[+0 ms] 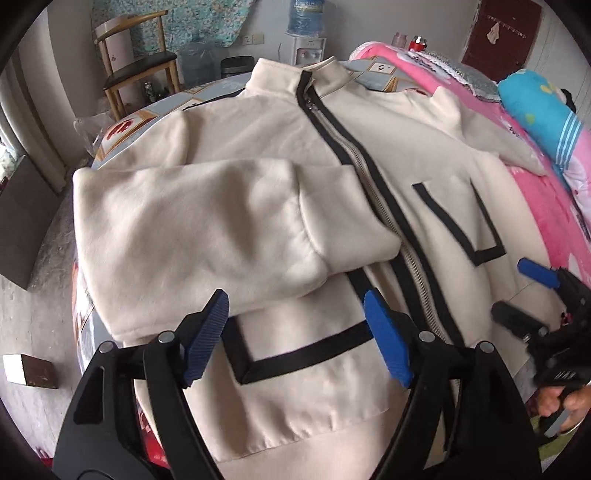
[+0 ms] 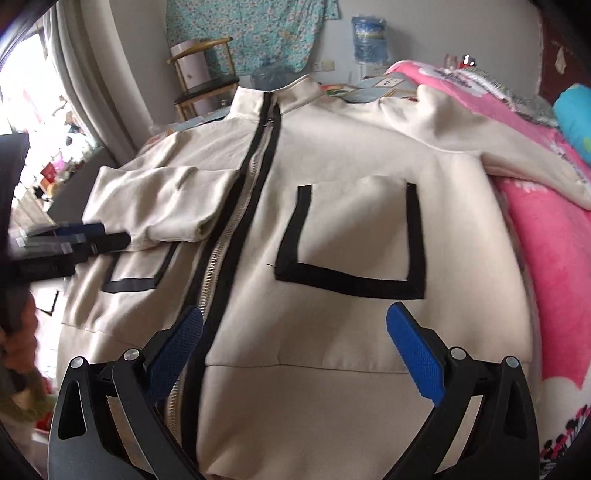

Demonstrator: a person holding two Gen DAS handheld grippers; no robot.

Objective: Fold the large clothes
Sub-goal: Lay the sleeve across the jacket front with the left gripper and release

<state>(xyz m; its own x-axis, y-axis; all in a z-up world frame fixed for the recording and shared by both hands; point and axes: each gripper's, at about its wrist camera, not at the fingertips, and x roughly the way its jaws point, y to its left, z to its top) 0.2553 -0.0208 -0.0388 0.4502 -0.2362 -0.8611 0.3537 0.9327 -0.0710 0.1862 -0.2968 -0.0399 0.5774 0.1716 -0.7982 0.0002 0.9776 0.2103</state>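
Jacket: we see a cream zip-up jacket [image 1: 229,155] lying front-up on a bed, collar away from us and hem nearest the cameras; a black-edged zipper [image 1: 373,184] runs down its middle.
Folded sleeve: the sleeve [image 1: 207,229] on the picture-left side lies across the chest, its cuff reaching the zipper and covering the top of the pocket outline below it.
Other sleeve: in the right wrist view we follow the second sleeve [image 2: 517,162] stretching out over a pink blanket [image 2: 546,266]; the left wrist view shows only its start.
Left gripper: from its own camera we find the left gripper [image 1: 295,332] above the lower picture-left panel, its blue pads spread apart with nothing between them. The right wrist view gives only a blurred dark shape of it [image 2: 85,240] at the picture-left edge, near the folded cuff.
Right gripper: its camera shows the right gripper [image 2: 295,354] wide apart over the hem, empty, under the black-outlined pocket [image 2: 354,236].
Only in the left view: we see the right gripper from outside [image 1: 517,295] at the jacket's picture-right edge, with the hand [image 1: 561,402] on its handle.
Room: a wooden chair [image 1: 136,62] and a water dispenser [image 1: 306,33] stand behind the bed.
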